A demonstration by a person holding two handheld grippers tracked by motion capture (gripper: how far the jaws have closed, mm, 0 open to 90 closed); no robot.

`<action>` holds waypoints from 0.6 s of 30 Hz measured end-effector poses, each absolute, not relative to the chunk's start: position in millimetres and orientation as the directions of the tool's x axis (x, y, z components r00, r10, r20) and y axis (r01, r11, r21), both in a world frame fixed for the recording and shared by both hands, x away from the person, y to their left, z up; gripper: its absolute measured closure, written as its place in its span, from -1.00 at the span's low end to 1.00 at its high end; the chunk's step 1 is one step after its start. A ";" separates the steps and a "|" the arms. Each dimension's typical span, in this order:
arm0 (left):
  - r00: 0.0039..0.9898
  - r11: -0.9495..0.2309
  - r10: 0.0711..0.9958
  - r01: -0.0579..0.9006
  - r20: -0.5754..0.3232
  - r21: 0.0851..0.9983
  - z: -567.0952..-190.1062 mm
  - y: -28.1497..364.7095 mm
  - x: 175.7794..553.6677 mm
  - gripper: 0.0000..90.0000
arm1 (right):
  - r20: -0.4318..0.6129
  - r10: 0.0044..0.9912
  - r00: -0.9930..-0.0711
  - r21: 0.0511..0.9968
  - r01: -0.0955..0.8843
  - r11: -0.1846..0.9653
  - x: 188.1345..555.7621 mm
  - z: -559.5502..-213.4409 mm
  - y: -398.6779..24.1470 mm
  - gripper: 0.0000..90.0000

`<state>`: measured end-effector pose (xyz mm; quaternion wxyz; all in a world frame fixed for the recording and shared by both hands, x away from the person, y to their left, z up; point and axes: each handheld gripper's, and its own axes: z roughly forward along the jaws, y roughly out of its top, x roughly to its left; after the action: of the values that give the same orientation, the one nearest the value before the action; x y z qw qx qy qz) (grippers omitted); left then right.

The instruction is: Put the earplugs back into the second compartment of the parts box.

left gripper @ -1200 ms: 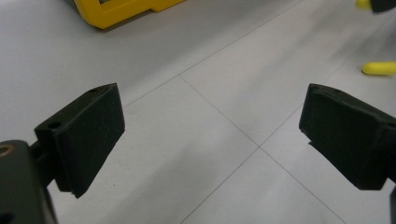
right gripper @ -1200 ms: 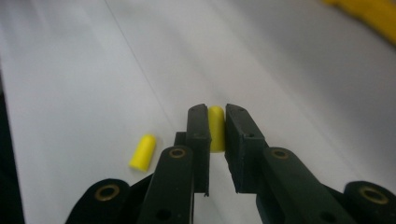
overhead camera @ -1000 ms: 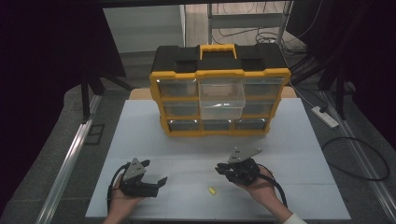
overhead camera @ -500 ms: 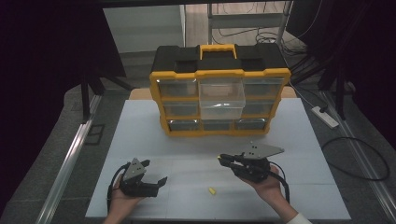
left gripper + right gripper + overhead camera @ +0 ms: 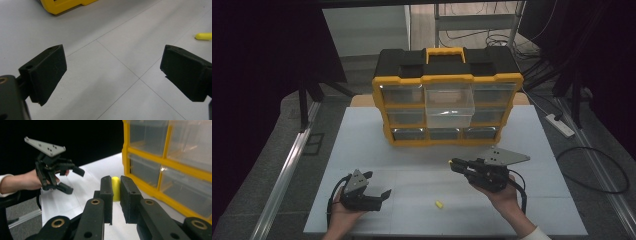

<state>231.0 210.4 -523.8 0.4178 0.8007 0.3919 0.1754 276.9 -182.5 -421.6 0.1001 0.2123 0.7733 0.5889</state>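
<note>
Right gripper [image 5: 115, 192] pinching a small yellow piece [image 5: 115, 187]; left gripper [image 5: 112, 67] spread wide over the table.

In the right gripper view the two black jaws stand narrowly apart with the yellow piece clamped upright between them, its rounded top showing above the pads; in the high view this right gripper [image 5: 455, 164] is held above the white table [image 5: 362, 135], right of centre, jaws pointing left, just near of the yellow organizer [image 5: 447, 102]; the organizer's top middle drawer [image 5: 449, 104] is pulled out toward the person; the left gripper [image 5: 379, 185] sits low at the near left with nothing between its jaws; a second yellow piece [image 5: 439, 204] lies on the table near the front edge, between the two hands.
</note>
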 end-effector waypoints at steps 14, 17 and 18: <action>0.632 -0.332 0.773 0.477 -0.055 0.813 -522.2 211.8 229.9 -0.85 | 0.062 0.449 -0.892 0.977 0.146 0.155 272.3 -383.5 -182.2 0.79; 0.632 -0.332 0.773 0.478 -0.056 0.813 -522.3 211.8 230.1 -0.85 | 0.064 0.447 -0.892 0.981 0.139 0.136 272.9 -376.7 -182.2 0.79; 0.633 -0.333 0.772 0.478 -0.056 0.813 -522.4 211.7 230.2 -0.85 | 0.069 0.446 -0.892 0.983 0.137 0.123 273.9 -370.4 -181.8 0.79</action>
<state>230.2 211.7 -522.4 0.4244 0.7977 0.3919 0.1733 273.9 -181.8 -370.4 0.1222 0.1975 0.7392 0.6322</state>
